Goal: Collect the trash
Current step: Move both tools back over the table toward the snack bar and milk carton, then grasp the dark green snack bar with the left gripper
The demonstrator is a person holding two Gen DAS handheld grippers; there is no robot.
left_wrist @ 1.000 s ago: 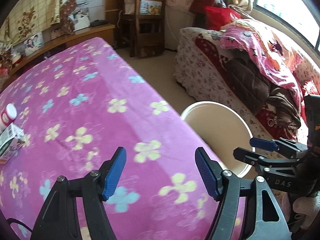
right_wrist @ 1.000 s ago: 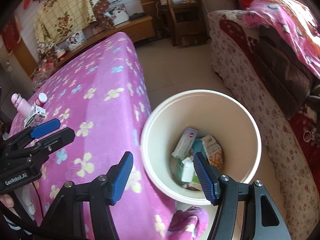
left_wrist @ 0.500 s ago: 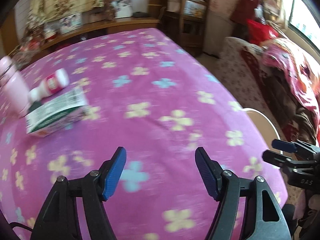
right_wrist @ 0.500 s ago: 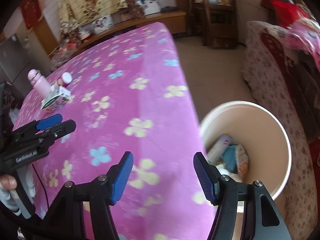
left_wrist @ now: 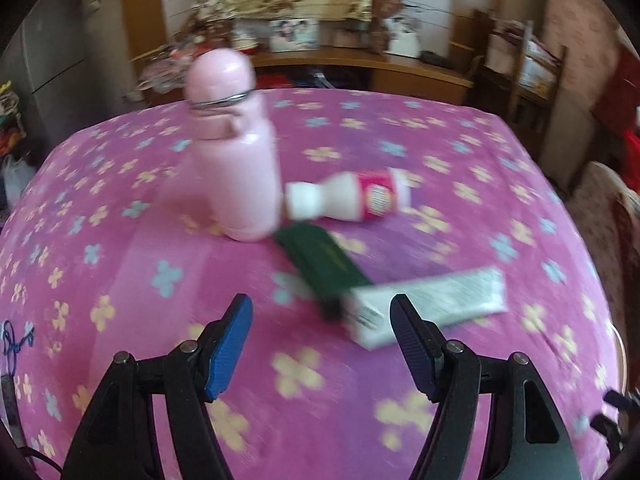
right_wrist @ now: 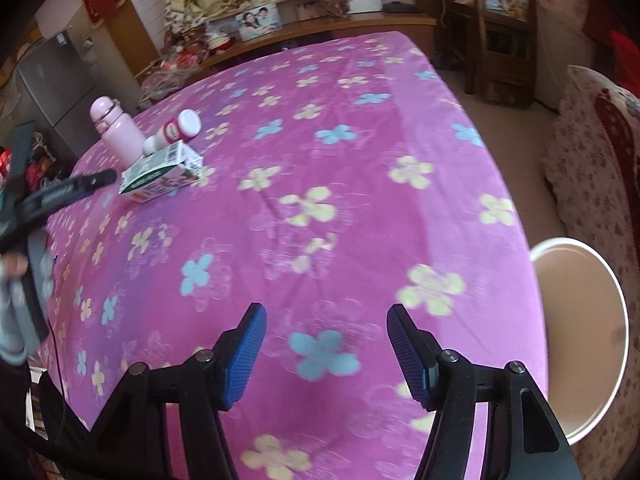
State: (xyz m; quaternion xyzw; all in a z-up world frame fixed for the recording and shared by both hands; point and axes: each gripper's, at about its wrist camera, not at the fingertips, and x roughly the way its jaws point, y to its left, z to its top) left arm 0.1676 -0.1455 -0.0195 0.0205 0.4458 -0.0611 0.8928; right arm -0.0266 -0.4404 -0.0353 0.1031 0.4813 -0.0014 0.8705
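Left wrist view: the left gripper (left_wrist: 320, 344) has its jaws apart and empty, the green-and-white paper carton (left_wrist: 404, 296) at one o'clock. The right gripper (right_wrist: 326, 354) also has its jaws apart and empty above the table (right_wrist: 360, 208).

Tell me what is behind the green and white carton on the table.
Behind the carton lies a small red-labelled white bottle on its side, with an upright pink flask beside it. The carton hides where the small bottle's neck ends.
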